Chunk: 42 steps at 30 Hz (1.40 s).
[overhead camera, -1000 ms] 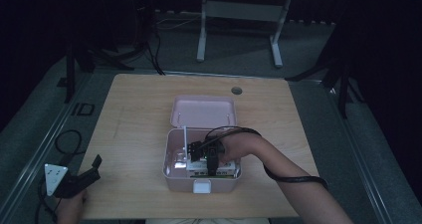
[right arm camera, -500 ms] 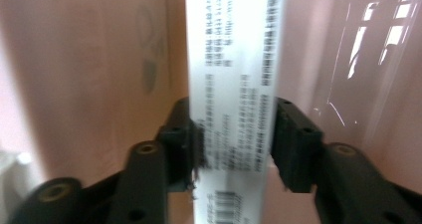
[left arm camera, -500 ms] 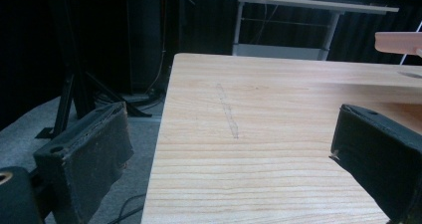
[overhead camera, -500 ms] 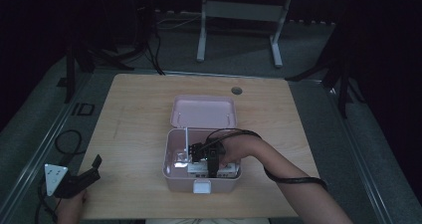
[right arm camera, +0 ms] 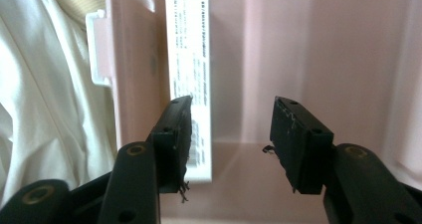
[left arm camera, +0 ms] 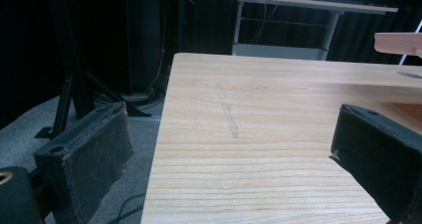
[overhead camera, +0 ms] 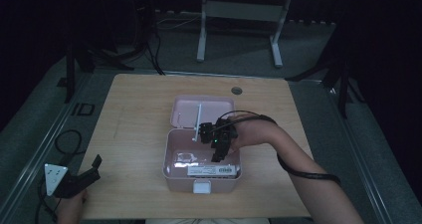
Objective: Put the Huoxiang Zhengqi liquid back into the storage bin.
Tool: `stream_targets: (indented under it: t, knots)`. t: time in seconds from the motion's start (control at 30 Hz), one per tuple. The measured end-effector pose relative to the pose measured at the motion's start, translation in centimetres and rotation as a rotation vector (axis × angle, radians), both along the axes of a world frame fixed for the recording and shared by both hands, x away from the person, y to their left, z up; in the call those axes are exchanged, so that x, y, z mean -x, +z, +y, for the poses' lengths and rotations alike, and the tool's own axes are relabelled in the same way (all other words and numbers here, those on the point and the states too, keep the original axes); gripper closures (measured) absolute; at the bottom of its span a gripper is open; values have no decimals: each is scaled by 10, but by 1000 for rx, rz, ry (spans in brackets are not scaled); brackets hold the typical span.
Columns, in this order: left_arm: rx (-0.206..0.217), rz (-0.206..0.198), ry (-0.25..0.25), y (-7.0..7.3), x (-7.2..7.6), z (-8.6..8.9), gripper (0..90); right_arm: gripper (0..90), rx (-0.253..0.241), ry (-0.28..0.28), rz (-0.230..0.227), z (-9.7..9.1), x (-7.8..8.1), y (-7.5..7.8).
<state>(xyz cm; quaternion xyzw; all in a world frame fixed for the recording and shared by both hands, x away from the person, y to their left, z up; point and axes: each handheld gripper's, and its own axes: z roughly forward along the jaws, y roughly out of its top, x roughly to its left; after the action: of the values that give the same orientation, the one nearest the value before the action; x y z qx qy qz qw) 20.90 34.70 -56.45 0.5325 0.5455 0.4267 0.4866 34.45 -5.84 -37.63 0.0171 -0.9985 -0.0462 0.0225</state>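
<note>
You're lifting your right gripper (overhead camera: 217, 157) out of the pink box (overhead camera: 171, 157), fingers just parting, nothing between them; the white carton (right arm camera: 189, 59), probably released, is lying against the box's front wall.

Dark room — grey carpet (overhead camera: 308, 50), white-legged desk (overhead camera: 239, 10)

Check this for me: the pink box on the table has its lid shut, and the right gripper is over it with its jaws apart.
One thing is wrong: the pink box has its lid open, laid back behind it, as the high view shows. The right gripper is indeed over it with its jaws apart.
</note>
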Motion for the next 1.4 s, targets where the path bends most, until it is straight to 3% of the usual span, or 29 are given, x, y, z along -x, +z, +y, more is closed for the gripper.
stream_targets:
  t: [0.2,0.27,0.37,0.53,0.63,0.8,0.97,1.17,1.4]
  knots:
    - [-1,-1,1,0,0,0,26,477,-79,-54,-32,-29,-6,25]
    - [-1,-1,1,0,0,0,26,424,-105,-78,-45,-39,-9,28]
    - [-1,0,2,0,0,0,26,379,-125,-106,-61,-50,-12,30]
    - [-1,2,2,0,0,0,26,169,-190,-193,-32,-80,-23,28]
    - [0,0,2,0,0,0,26,127,-225,-216,-18,-95,-28,23]
    - [0,0,2,0,0,0,26,132,-274,-233,-31,-115,-36,6]
    - [-1,0,2,0,0,0,26,132,-272,-275,-17,-132,-43,-21]
    - [0,0,1,0,0,0,26,132,-288,-347,-32,-148,-51,-58]
    - [-1,0,1,0,0,0,26,128,-366,-454,-101,-163,-56,-99]
